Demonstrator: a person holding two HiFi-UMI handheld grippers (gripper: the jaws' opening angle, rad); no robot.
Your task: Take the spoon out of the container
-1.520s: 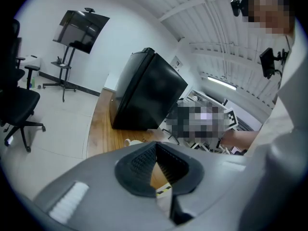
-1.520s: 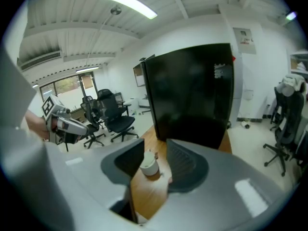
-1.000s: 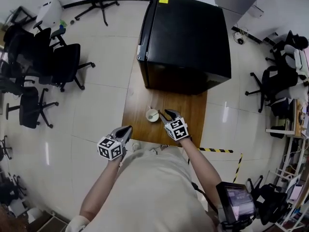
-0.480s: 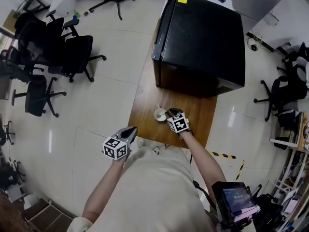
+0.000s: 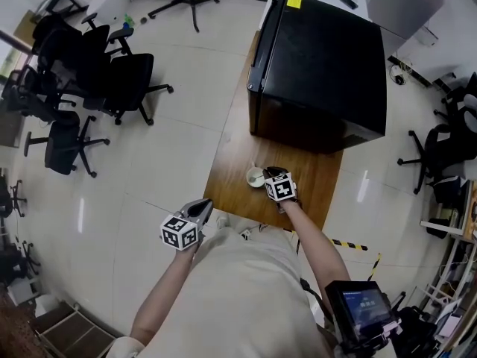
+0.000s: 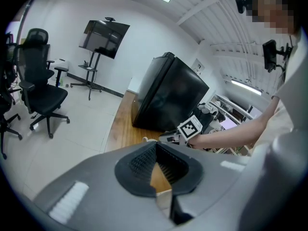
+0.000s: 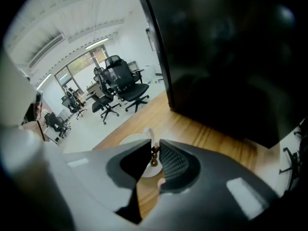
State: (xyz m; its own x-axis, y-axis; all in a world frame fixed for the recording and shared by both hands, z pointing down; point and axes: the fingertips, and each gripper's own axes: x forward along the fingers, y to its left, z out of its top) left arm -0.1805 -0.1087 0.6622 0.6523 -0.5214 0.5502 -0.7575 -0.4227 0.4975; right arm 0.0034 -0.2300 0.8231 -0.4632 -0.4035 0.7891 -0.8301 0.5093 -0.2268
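Observation:
A small white cup [image 5: 256, 176] stands on the wooden table [image 5: 231, 171], in front of the black cabinet. In the right gripper view the cup [image 7: 130, 138] lies just beyond the jaws. The spoon's thin handle [image 7: 154, 158], with a dark knobbed end, stands between them. My right gripper [image 5: 270, 174] [image 7: 154, 151] points down at the cup's right side. Its jaws have just been closing and now pinch the handle. My left gripper [image 5: 206, 203] [image 6: 156, 145] hovers by the table's near left corner, tips together and empty.
A large black cabinet [image 5: 320, 66] [image 6: 168, 95] fills the table's far half. Black office chairs [image 5: 112, 80] stand on the pale floor to the left. Bare wood [image 7: 207, 134] lies right of the cup. A yellow-black floor strip [image 5: 350, 243] runs on the near right.
My right gripper has dropped down to the cup and its jaws have narrowed onto the spoon handle. My left gripper has shifted slightly toward the table's near corner.

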